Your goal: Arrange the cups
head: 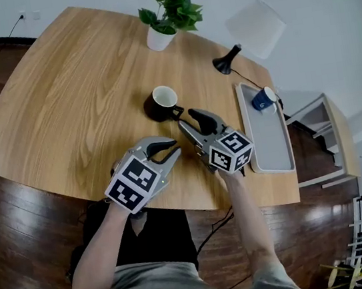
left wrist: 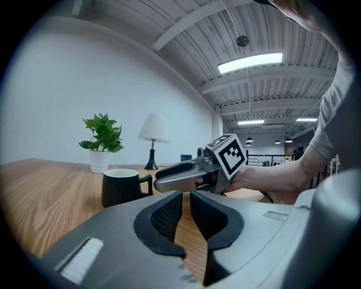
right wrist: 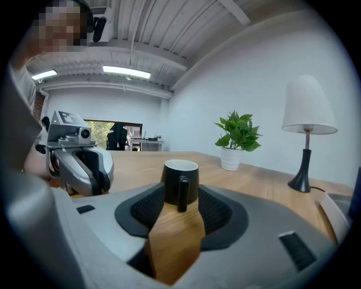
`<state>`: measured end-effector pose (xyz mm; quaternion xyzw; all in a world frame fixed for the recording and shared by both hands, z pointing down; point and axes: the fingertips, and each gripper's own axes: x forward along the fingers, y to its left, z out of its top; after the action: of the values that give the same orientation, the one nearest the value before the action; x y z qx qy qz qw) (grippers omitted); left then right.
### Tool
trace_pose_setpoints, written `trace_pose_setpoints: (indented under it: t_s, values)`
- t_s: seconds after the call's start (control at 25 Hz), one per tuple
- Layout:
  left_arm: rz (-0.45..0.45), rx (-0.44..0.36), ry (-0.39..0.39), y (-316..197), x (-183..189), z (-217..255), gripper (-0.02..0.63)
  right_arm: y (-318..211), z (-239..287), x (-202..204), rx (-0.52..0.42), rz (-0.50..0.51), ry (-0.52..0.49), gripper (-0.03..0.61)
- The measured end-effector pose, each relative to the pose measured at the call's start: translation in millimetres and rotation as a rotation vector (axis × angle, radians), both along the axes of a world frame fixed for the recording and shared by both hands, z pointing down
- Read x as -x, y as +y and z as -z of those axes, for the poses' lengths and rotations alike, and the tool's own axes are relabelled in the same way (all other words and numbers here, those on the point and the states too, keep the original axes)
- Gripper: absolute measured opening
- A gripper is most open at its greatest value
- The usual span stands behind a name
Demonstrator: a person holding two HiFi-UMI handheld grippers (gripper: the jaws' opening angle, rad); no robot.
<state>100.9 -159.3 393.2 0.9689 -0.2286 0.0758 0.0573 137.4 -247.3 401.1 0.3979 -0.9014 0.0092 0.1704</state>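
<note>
Table: it was pale wood with visible grain and a smooth satin finish. Black cup: it looked glazed and glossy, white within. Tray: it was smooth, matt grey. Left claw: it had a smooth grey plastic shell and black pads of rough mesh texture. Floor: it was dark, glossy wood

Mug on table before the plant; to its right, cup in tray.

Left half of the surface lies open; black mug stands at centre, plant and lamp at far edge, tray at right.
</note>
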Motion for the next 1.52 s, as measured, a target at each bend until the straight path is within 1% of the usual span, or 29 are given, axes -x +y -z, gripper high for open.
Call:
trace_pose_setpoints:
  t_s: [0.2, 0.24, 0.28, 0.44, 0.52, 0.56, 0.64, 0.76, 1.0, 1.12, 1.2, 1.28, 1.4, 1.52]
  values:
    - [0.001, 0.002, 0.001, -0.1, 0.2, -1.2, 0.052, -17.9, -7.3, 14.6, -0.004, 0.051, 0.09, 0.201]
    - [0.001, 0.002, 0.001, -0.2, 0.3, -1.0, 0.052, -20.1, -8.1, 17.7, -0.004, 0.067, 0.101, 0.185]
    - [0.001, 0.002, 0.001, 0.0, 0.3, -0.7, 0.052, -22.1, -8.2, 20.0, -0.004, 0.081, 0.106, 0.144]
    - [-0.001, 0.0, 0.0, 1.1, 1.9, 0.1, 0.052, -25.8, -8.1, 24.0, 0.004, 0.117, 0.106, 0.143]
    - [-0.001, 0.0, 0.0, 0.7, 3.3, 0.1, 0.052, -25.2, -9.6, 26.6, 0.01, 0.136, 0.108, 0.087]
    - [-0.001, -0.001, 0.0, 0.3, 3.7, 0.2, 0.052, -25.1, -9.8, 27.5, 0.015, 0.142, 0.105, 0.083]
    - [0.001, -0.002, 0.0, -0.4, 3.9, 0.3, 0.052, -25.1, -9.1, 27.6, 0.036, 0.141, 0.082, 0.083]
    - [-0.001, 0.0, 0.002, -0.1, 3.2, 0.6, 0.052, -22.4, -5.5, 23.3, 0.07, 0.117, 0.017, 0.084]
    - [-0.005, -0.003, -0.008, -3.2, 12.6, -4.1, 0.052, -9.2, 17.7, -7.4, 0.094, 0.034, -0.177, 0.084]
    - [0.002, 0.0, -0.006, -4.2, 11.2, -3.6, 0.052, 4.5, 32.4, -46.0, 0.087, -0.017, -0.236, 0.084]
    - [0.002, 0.0, -0.006, -4.1, 8.3, -2.6, 0.052, 14.8, 48.3, -85.2, 0.057, -0.074, -0.253, 0.084]
    - [0.0, 0.0, -0.006, -4.2, 6.8, -2.3, 0.052, 24.0, 67.7, -132.9, 0.013, -0.152, -0.262, 0.084]
    - [-0.002, -0.001, -0.007, -4.5, 6.3, -2.8, 0.052, 34.3, 89.3, -213.9, -0.048, -0.298, -0.226, 0.084]
    - [-0.002, -0.002, -0.007, -3.6, 6.1, -2.5, 0.052, 40.2, 86.4, -290.5, -0.049, -0.432, -0.148, 0.084]
